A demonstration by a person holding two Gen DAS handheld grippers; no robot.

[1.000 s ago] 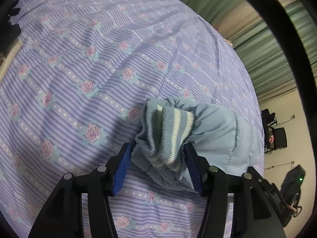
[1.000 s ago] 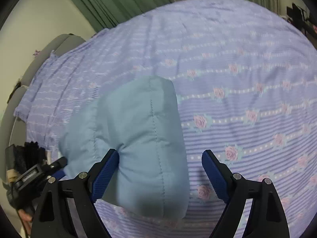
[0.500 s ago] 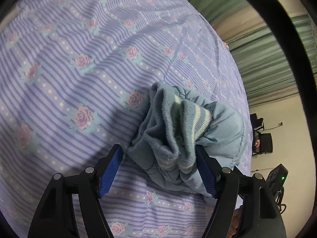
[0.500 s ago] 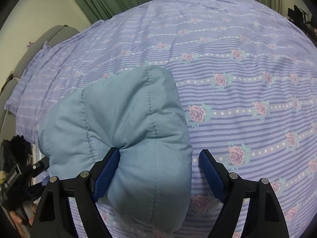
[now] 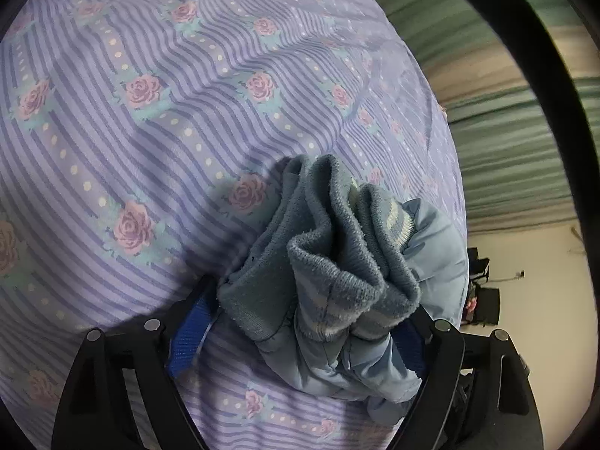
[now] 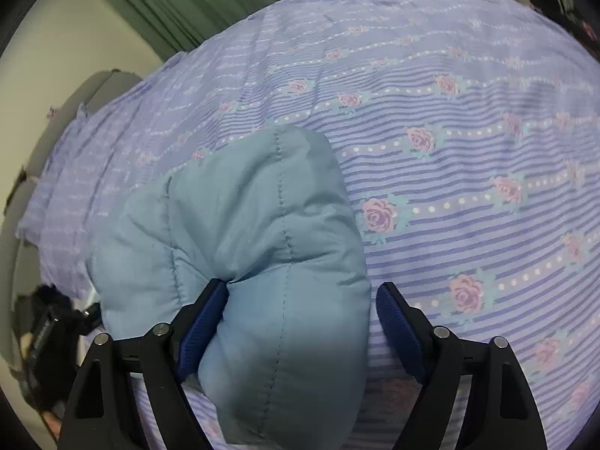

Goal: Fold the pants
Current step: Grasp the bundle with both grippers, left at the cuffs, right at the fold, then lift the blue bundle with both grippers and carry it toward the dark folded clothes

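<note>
Left wrist view: the pants (image 5: 337,285), a pale blue quilted garment with a knitted, striped cuff, were seen bunched between the jaws of the left gripper (image 5: 300,330). The jaws stood fairly wide, with the left pad bare and the right pad largely hidden behind the cloth; whether any pressure was being applied could not be judged with certainty, though the bundle appeared to be resting between them rather than pinched.

Right wrist view: the padded body of the same garment was shown lying on the bed (image 6: 468,150), which was covered by a lilac striped sheet printed with roses. The jaws of the right gripper (image 6: 300,330) were spread wide, the left pad pressed into a crease of the quilting and the right pad standing clear of the fabric.

Handling, as judged: the garment was taken to be light, soft and springy, its padding likely to puff back after each fold; the outer shell looked smooth and possibly slippery. A firmer hold was expected at the knitted cuff or along a stitched seam, where the cloth was thinner and rougher, than on the rounded padding.
</note>
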